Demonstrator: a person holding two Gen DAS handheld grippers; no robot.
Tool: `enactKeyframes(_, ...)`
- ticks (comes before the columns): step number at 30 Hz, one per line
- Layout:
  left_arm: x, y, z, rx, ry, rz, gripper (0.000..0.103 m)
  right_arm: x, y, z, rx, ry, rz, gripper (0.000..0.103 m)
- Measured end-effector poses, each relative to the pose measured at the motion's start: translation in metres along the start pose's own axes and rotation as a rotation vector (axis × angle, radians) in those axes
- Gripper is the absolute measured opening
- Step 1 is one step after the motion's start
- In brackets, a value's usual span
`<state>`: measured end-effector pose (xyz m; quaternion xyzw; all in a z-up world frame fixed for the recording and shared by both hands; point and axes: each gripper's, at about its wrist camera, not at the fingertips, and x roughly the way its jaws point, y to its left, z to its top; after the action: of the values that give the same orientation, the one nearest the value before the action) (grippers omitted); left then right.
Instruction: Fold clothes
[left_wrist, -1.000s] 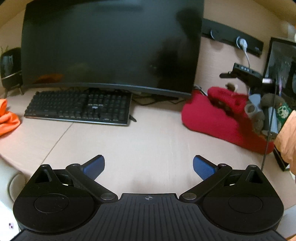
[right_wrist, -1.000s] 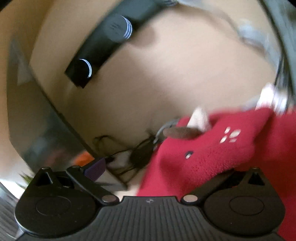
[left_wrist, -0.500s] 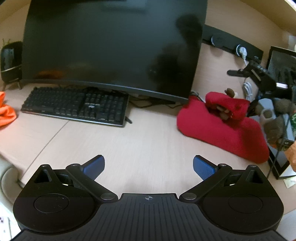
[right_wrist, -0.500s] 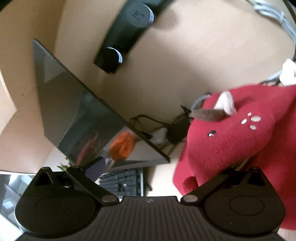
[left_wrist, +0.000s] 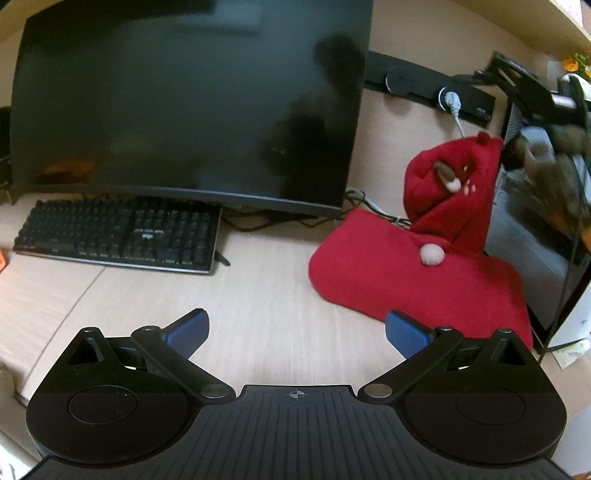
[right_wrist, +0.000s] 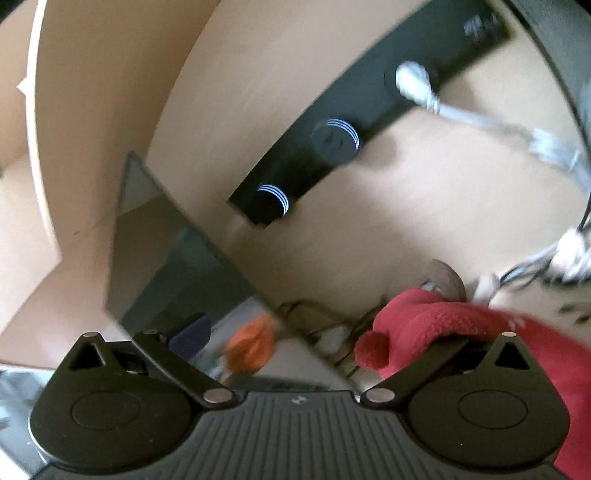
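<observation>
The red garment (left_wrist: 413, 273) lies on the table (left_wrist: 258, 306) right of the monitor (left_wrist: 184, 103), its hood now lifted higher than a moment ago. The left hand-held gripper (left_wrist: 295, 328) hovers low, spread wide, empty. The right hand-held gripper (right_wrist: 332, 332), tilted upward, has fabric draped over one finger; its grip is unclear.

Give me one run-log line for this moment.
left gripper: open, empty, above desk | right gripper: jaws apart, hood draped over one | red hooded garment: hood lifted, body on desk
</observation>
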<state>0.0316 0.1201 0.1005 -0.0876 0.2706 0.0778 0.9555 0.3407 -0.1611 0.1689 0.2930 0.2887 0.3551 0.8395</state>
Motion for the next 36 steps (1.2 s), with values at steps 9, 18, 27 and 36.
enactKeyframes(9,-0.017,0.016,0.003,-0.039,-0.104,-0.104,0.103,-0.092,0.099,0.044,-0.197,-0.152,0.135,0.103)
enactKeyframes(18,-0.047,0.006,0.025,0.033,-0.296,-0.343,0.103,-0.22,0.241,0.006,-0.738,-0.346,0.22,0.103)
enactKeyframes(27,-0.078,-0.02,0.037,0.114,-0.518,-0.563,0.103,-0.31,0.325,-0.021,-0.976,-0.562,0.255,0.103)
enactKeyframes(36,-0.058,-0.042,0.036,0.203,-0.443,-0.344,0.103,-0.241,0.287,0.005,-0.85,-0.558,0.131,0.103)
